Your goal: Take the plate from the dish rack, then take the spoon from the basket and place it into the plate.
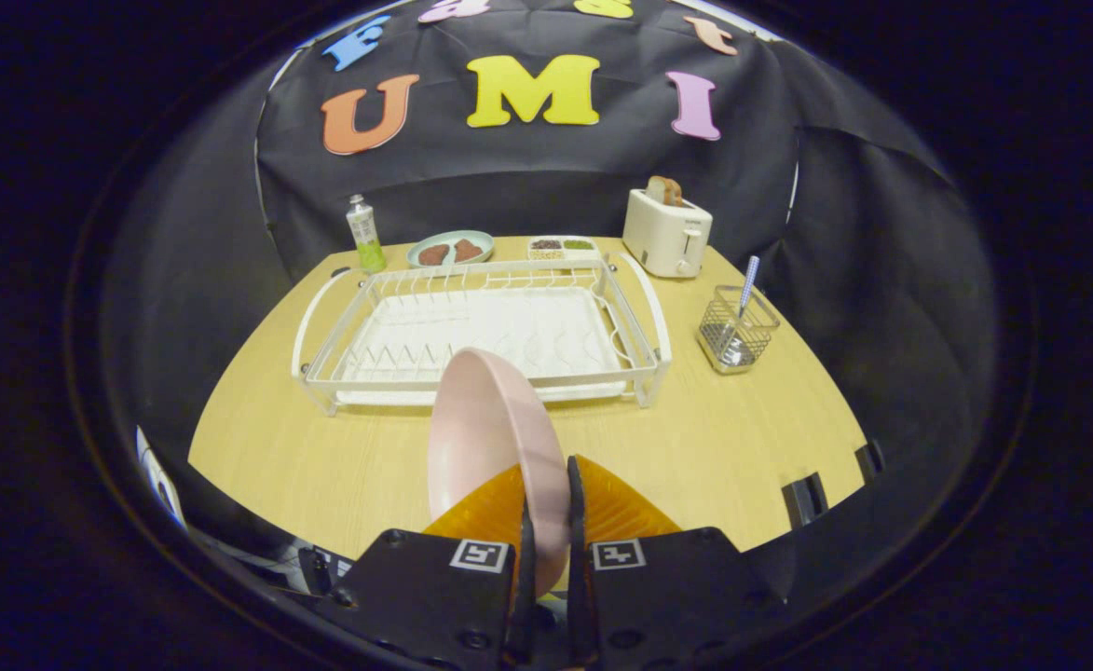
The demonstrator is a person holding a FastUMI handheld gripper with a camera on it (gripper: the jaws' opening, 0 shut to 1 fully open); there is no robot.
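**Gripper status: fingers closed on held item**

The gripper (546, 503) is seen from behind, its two fingers (621, 508) reaching forward side by side and nearly parallel. Only a narrow gap separates them. Both press against the rim of a plate (485, 438), one on each face, and the plate stands on edge between them. The gripper is level and held above the table surface, facing squarely ahead.

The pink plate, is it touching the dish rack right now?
Apart. The gripper view shows the pink plate held on edge between the hand-held gripper fingers, nearer than the dish rack; bare table shows between the rack and the fingers.
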